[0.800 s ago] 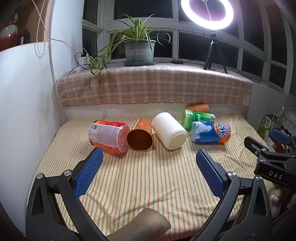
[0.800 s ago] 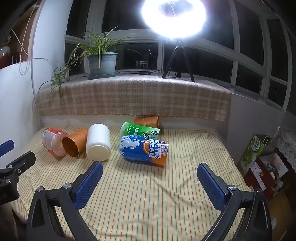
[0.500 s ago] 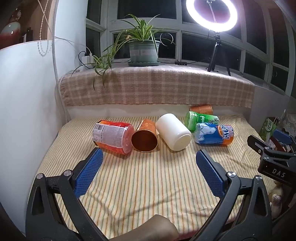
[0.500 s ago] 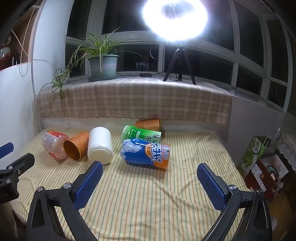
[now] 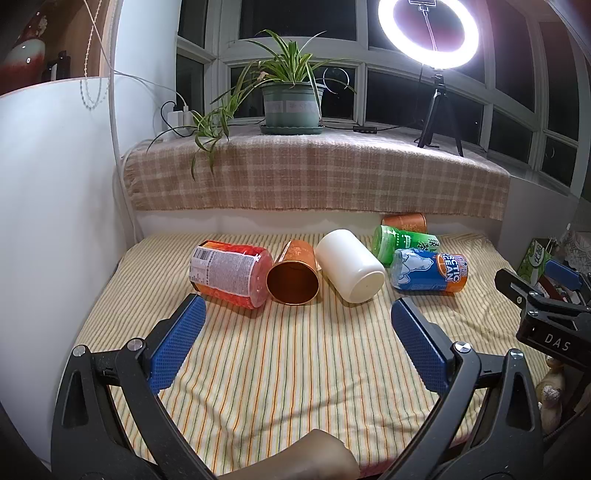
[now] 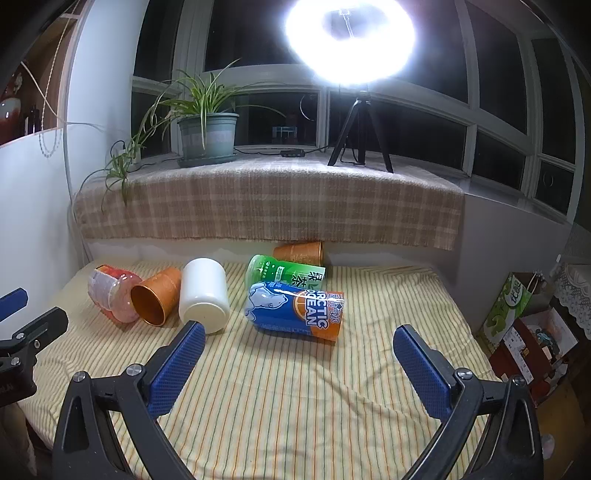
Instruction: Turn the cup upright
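Observation:
Several cups lie on their sides on the striped cloth (image 5: 295, 369): a red labelled cup (image 5: 229, 273), an orange cup (image 5: 293, 277) with its mouth toward me, a white cup (image 5: 349, 271), a green cup (image 5: 402, 242), a blue Arctic Ocean cup (image 5: 428, 271) and a second orange cup (image 5: 404, 222) at the back. My left gripper (image 5: 297, 326) is open and empty, short of the orange and white cups. My right gripper (image 6: 299, 350) is open and empty, just in front of the blue cup (image 6: 295, 309), with the white cup (image 6: 204, 295) at its left fingertip.
A plaid-covered sill (image 5: 314, 177) with a potted plant (image 5: 291, 103) and a ring light on a tripod (image 5: 430, 33) runs behind the bed. A white wall (image 5: 55, 203) bounds the left. Boxes and bags (image 6: 517, 314) stand past the bed's right edge.
Both grippers have moved forward toward the cups, which now appear closer. The cups have not moved. Both grippers stay open.

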Tool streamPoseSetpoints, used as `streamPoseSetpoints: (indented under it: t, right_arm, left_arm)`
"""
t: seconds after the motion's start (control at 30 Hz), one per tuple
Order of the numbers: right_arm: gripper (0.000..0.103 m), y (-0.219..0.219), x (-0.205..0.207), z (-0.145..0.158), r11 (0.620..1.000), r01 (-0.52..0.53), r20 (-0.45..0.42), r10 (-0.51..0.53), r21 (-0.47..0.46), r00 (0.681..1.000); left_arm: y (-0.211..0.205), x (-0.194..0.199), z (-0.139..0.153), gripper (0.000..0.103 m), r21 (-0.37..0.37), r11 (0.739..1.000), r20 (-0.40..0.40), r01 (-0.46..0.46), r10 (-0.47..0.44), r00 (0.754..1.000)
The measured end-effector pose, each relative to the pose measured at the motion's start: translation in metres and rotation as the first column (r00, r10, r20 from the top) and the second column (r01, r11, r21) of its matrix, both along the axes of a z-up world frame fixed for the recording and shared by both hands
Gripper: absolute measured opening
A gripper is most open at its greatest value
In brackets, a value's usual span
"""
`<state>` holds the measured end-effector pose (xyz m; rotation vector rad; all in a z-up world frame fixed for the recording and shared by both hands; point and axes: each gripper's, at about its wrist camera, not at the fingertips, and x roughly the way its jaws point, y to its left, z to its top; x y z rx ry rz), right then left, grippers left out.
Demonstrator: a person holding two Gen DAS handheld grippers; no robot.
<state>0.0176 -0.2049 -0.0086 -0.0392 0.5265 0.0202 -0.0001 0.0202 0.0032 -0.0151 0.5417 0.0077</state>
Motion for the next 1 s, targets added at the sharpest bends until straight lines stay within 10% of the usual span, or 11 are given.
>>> streamPoseSetpoints:
  t: [1.0]
  right_arm:
    - [0.103, -0.0017, 0.0013, -0.0058, 0.999, -0.001, -0.030, 0.002, 0.032, 1.000]
  left_arm:
    - [-0.0008, -0.0029, 0.0040, 0.102, -0.003, 1.000, 0.004, 0.000, 0.000, 1.000]
